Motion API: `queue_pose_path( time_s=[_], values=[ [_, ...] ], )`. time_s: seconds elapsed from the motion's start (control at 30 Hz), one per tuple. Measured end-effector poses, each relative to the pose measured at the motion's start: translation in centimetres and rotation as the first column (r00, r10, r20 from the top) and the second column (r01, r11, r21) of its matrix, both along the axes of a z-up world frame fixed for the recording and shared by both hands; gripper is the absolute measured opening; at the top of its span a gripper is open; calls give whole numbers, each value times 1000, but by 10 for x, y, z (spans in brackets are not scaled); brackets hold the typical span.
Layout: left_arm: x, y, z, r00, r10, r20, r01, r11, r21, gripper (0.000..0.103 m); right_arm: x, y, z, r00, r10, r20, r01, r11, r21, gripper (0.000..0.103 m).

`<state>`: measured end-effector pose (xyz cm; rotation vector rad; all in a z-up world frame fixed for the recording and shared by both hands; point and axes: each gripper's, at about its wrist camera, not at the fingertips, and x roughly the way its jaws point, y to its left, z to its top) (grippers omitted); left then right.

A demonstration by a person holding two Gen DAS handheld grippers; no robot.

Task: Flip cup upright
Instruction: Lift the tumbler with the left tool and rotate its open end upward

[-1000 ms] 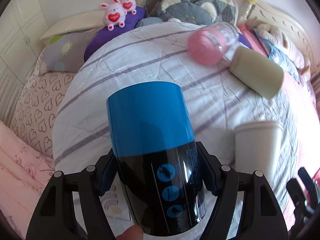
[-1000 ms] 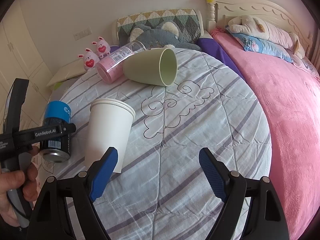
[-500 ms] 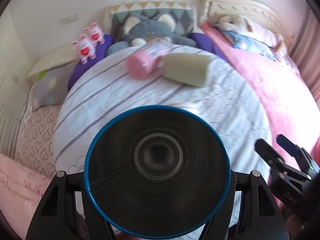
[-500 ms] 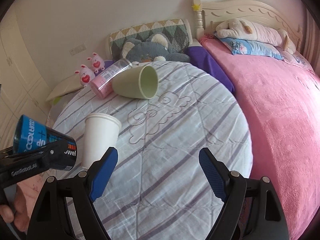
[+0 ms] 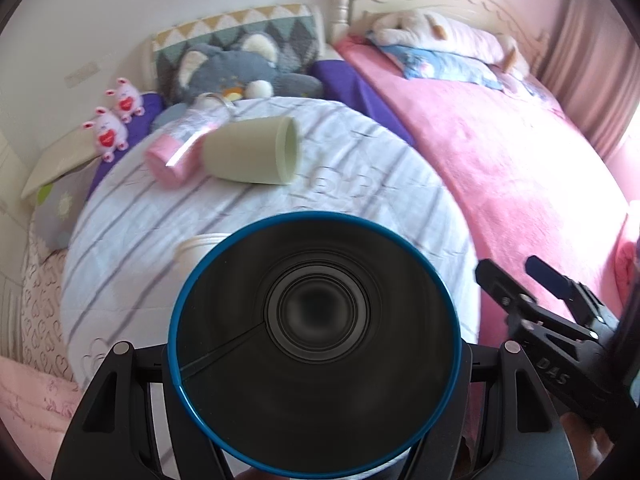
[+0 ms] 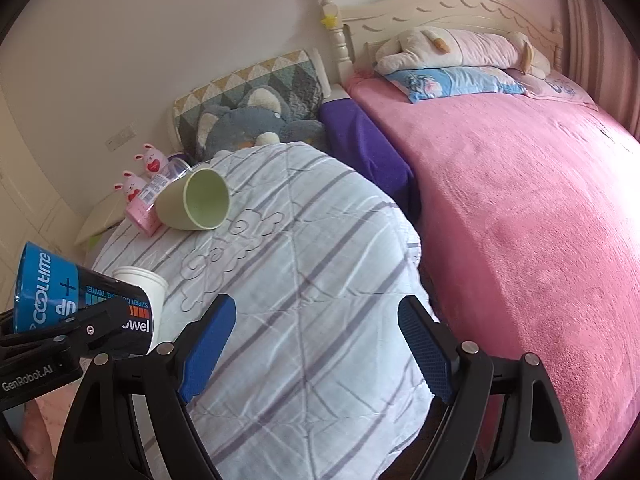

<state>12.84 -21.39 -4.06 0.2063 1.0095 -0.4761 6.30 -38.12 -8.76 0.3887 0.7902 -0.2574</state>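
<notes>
Two grippers show: the left gripper [image 5: 316, 364] is clamped on the blue-rimmed black cup [image 5: 314, 342], held off the striped quilt [image 6: 304, 280] with its open mouth facing the left wrist camera (tilted on its side in the right wrist view), while the right gripper [image 6: 316, 344] hovers with jaws apart, holding nothing. Just beyond the held cup stands a white paper cup [image 6: 150, 292]; farther off, a green cup [image 6: 196, 206] lies on its side touching a toppled pink bottle [image 6: 146, 208], near the grey plush cat [image 6: 248, 124].

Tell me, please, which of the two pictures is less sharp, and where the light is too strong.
Left wrist view: the striped quilt and the green cup look smeared by motion, and the blue-rimmed cup in the left gripper fills the foreground; the far right edge is washed out. Right wrist view: sharper, but the pink blanket glares at the right; both views bend at the edges.
</notes>
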Motion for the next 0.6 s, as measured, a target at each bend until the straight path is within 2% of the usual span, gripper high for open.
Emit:
queue_pose_path(
  time_s=[0.2,0.5,0.6],
  values=[
    [-6,-34,-9,996,-68,-64,68,998,3,68,-8,-22,-9,999,-39,-10,40,999,22,84],
    [30,-64,-56,979,-45,-197,64,994,90,69,-8,-41,-20,998,-58,-25,59,997,41,85],
    [41,-72,-59,981,-53,-187,73,992,102,73,-5,-45,-23,998,-59,-32,61,997,47,85]
  ],
)
